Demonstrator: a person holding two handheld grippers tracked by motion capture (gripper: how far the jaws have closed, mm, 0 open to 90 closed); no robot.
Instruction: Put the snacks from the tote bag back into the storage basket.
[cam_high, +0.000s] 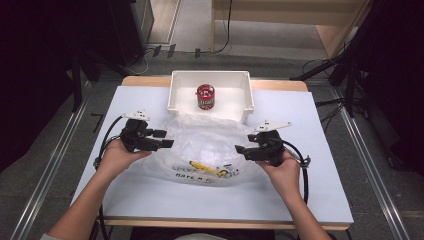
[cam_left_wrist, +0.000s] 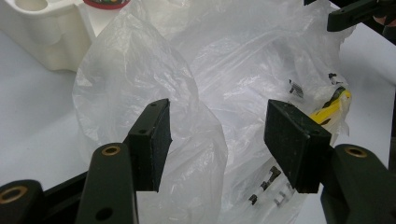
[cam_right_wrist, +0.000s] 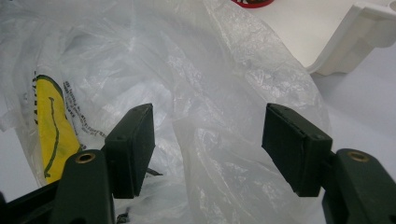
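A crumpled clear plastic bag (cam_high: 205, 147) with yellow and black print lies in the middle of the white table. My left gripper (cam_high: 162, 139) sits at the bag's left edge, open, its jaws spread on either side of a fold of the bag (cam_left_wrist: 205, 116). At the bag's right edge my right gripper (cam_high: 242, 150) is open too, with bag film (cam_right_wrist: 210, 121) between its jaws, untouched by the pads. Behind the bag stands a white bin (cam_high: 210, 75) holding a red can (cam_high: 205, 96).
The table top (cam_high: 310, 190) is bare white around the bag. The bin's corner (cam_left_wrist: 51, 37) is close to the bag's far side. Dark stands and cables (cam_high: 345, 65) surround the table on the floor.
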